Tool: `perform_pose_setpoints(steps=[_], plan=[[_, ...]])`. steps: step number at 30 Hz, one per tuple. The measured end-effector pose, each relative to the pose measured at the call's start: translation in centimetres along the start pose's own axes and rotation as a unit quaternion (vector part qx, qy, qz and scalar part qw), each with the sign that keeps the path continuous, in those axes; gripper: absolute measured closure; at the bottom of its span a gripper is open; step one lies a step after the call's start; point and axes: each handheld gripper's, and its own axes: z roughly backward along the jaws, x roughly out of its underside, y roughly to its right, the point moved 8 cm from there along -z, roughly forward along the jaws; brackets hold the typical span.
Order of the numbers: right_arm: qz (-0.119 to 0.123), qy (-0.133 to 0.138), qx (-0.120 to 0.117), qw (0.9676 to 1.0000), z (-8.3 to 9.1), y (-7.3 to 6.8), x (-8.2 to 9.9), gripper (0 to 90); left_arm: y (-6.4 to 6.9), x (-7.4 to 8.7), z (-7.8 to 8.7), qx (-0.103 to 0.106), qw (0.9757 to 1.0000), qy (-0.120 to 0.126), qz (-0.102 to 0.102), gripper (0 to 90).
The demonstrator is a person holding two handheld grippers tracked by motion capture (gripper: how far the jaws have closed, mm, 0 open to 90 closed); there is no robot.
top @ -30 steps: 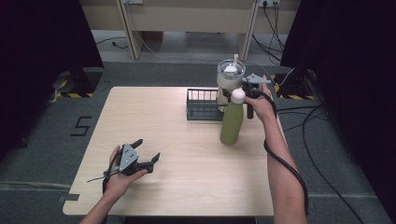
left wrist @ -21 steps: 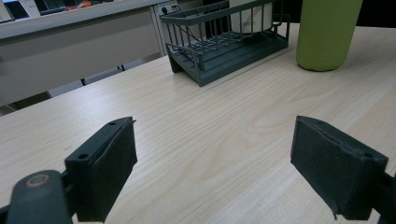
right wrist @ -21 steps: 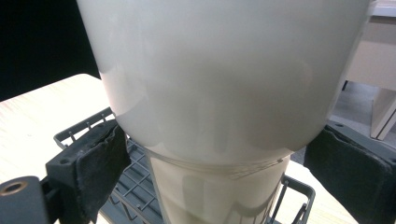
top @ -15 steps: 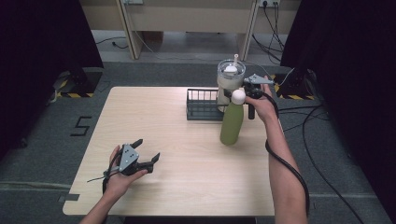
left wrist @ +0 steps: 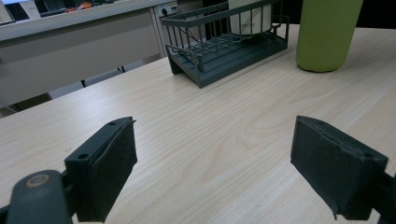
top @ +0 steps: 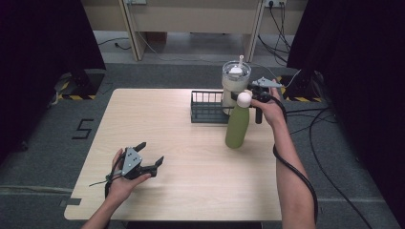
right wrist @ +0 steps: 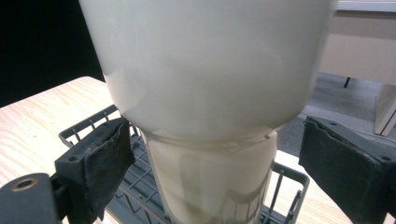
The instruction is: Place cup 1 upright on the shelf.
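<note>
Right gripper hangs at the far right of the table, jaws spread wide either side of the pale tumbler, pads clear of its wall, gripping nothing. Tumbler stands upright in the dark wire rack, at its right end. Green bottle, white cap, stands just in front of the rack. Left gripper rests near the front left edge, jaws apart, empty.
</note>
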Motion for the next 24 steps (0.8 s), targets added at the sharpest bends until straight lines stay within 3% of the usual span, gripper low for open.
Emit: perform_pose_setpoints(steps=[15, 24], plan=[[-0.018, -0.001, 0.018, 0.9997, 0.9, 1.2, 0.7, 9.8, 0.1, -0.1, 0.0, 0.001, 1.0, 0.0, -0.001, 13.5], [-0.034, 0.012, 0.048, 0.9982, 2.3, 2.6, 1.1, 14.4, 0.2, -0.1, -0.1, 0.002, 1.0, 0.0, -0.001, 13.5]])
